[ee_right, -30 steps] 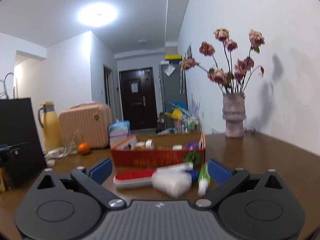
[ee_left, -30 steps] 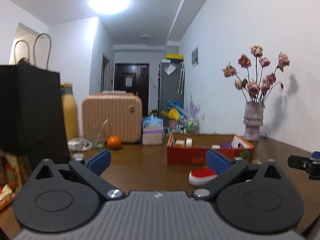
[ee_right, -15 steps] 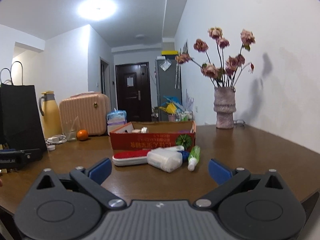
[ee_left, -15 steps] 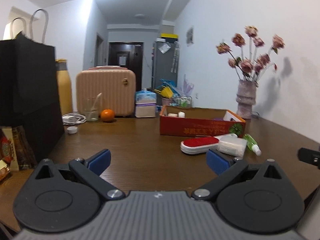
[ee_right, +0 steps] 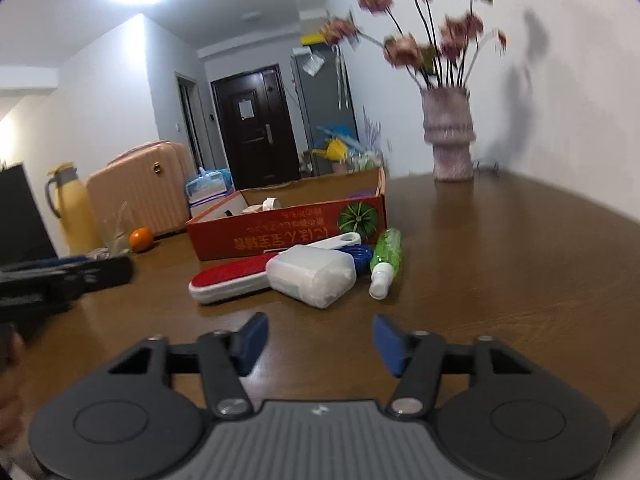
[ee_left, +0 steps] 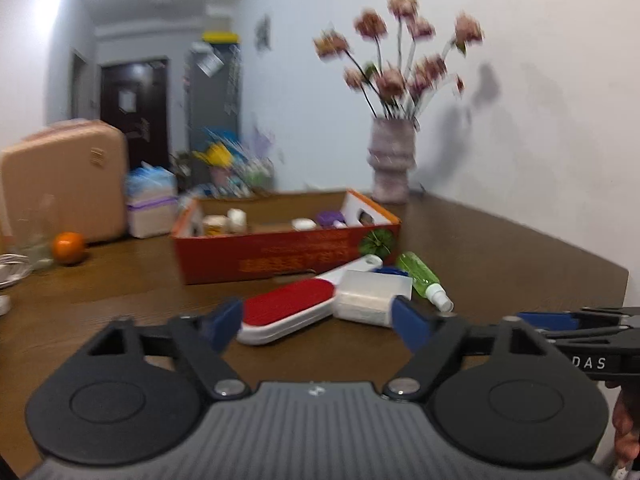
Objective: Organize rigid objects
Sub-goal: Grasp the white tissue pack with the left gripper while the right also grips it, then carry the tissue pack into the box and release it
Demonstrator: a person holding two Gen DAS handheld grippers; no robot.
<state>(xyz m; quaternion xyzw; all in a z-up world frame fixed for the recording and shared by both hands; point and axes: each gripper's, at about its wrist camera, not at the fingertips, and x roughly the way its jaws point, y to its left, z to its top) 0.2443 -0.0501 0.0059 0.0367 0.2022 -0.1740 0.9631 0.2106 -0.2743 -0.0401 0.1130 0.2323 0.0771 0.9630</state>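
Blurred by motion in both views; small items inside the open red cardboard box (ee_right: 288,236) too smeared to name, and the blue object (ee_right: 360,258) behind the pile mostly hidden. Left edge of the left wrist view cut off at a glass and a cable.

Left gripper (ee_left: 318,322): blue-padded fingers (ee_left: 226,322) closing, about half apart, gripping nothing; red-and-white lint brush (ee_left: 290,310) seen between them but beyond the tips, untouched. Right gripper (ee_right: 320,342): fingers (ee_right: 252,338) closing, narrower than half, only bare brown wooden surface (ee_right: 500,280) between them.

Lint brush lying flat on the surface just in front of the box, long axis running from 8 o'clock to 2 o'clock in the right wrist view, white handle toward 2. Translucent white plastic container (ee_right: 312,276) resting across the handle, touching it. Green spray bottle (ee_right: 386,262) on its side at 3 o'clock of the container, white cap pointing toward 6, body toward 12. Pink ribbed vase of dried flowers (ee_right: 448,136) at 1 o'clock, well apart from the pile.
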